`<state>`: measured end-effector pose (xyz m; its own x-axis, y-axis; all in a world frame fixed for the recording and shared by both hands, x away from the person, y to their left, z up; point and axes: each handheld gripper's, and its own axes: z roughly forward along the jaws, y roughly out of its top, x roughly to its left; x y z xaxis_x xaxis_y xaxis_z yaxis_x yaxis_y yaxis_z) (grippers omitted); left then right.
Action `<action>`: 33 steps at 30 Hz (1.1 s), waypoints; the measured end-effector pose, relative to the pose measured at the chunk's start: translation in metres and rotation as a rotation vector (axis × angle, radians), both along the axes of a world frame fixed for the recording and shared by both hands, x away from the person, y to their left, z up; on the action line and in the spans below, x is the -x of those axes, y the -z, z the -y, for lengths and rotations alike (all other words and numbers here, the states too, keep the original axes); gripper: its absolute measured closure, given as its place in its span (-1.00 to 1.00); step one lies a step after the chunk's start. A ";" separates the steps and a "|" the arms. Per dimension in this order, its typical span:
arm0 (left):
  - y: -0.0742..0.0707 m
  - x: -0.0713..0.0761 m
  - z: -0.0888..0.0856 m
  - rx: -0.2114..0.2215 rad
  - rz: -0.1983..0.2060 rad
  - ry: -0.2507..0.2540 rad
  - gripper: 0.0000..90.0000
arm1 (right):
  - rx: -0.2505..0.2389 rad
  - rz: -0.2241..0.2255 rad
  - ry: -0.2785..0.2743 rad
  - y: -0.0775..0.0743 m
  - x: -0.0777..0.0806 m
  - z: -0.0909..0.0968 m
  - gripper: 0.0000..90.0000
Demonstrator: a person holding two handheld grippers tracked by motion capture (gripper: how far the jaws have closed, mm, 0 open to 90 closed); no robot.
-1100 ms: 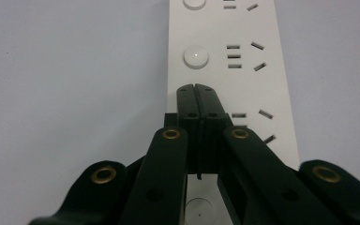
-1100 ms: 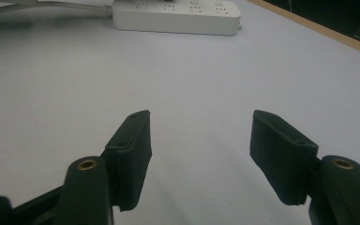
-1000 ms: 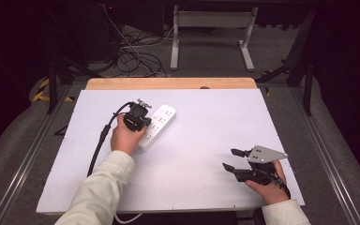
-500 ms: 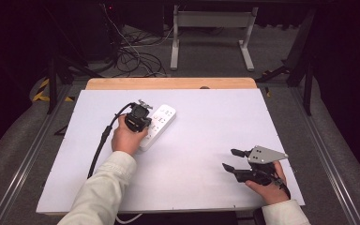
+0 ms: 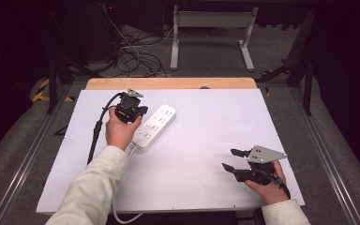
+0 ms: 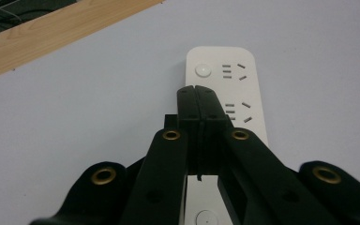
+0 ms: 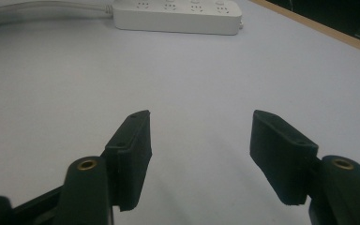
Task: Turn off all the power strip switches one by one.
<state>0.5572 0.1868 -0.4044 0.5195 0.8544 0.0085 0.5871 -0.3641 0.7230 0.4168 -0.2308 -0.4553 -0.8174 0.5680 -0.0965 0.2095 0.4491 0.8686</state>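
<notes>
A white power strip (image 5: pixel 155 125) lies slantwise on the white table top (image 5: pixel 206 122), left of the middle. My left gripper (image 5: pixel 137 112) hovers over its near-left part with the jaws shut and nothing between them. In the left gripper view the closed tips (image 6: pixel 198 91) point along the power strip (image 6: pixel 243 79), above a socket and short of a round button (image 6: pixel 203 70). My right gripper (image 5: pixel 229 158) rests near the front right of the table, open and holding nothing. In the right gripper view its jaws (image 7: pixel 199 136) stand wide apart, with the power strip (image 7: pixel 178 16) far ahead.
The strip's white cord (image 5: pixel 122 216) runs off the front edge of the table. A black cable (image 5: pixel 95 133) trails from the left gripper. A wooden strip (image 5: pixel 168 83) borders the far edge. Behind it, cables (image 5: pixel 131 58) and a white stand (image 5: pixel 211 21) sit on the floor.
The left hand has lifted its shut gripper a little, up and slightly away over the power strip. The right gripper has not moved.
</notes>
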 end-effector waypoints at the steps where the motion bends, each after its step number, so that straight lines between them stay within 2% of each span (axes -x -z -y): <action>1: 0.000 -0.001 0.000 0.002 0.002 0.004 1.00 | -0.004 -0.002 0.001 0.000 0.000 0.000 -0.12; 5: 0.000 -0.005 0.005 -0.010 0.003 0.029 1.00 | -0.001 -0.001 -0.001 0.000 0.000 0.000 -0.12; 6: 0.001 -0.007 0.007 -0.006 -0.007 0.033 1.00 | 0.000 -0.001 -0.001 0.000 0.000 0.000 -0.12; 11: 0.018 -0.026 0.016 -0.012 -0.059 0.032 1.00 | -0.002 -0.003 -0.002 0.000 0.000 0.000 -0.12; 17: 0.033 -0.035 0.020 -0.012 -0.088 0.033 1.00 | -0.004 -0.002 -0.006 0.000 0.000 0.001 -0.12; 23: 0.038 -0.036 0.025 -0.011 -0.091 0.045 1.00 | -0.008 -0.004 -0.007 0.000 0.000 0.002 -0.12; 27: 0.042 -0.036 0.028 -0.026 -0.086 0.059 1.00 | -0.007 -0.004 -0.008 0.000 0.000 0.001 -0.12; 33: 0.044 -0.036 0.030 -0.036 -0.081 0.055 1.00 | -0.009 -0.005 -0.008 0.000 0.000 0.002 -0.12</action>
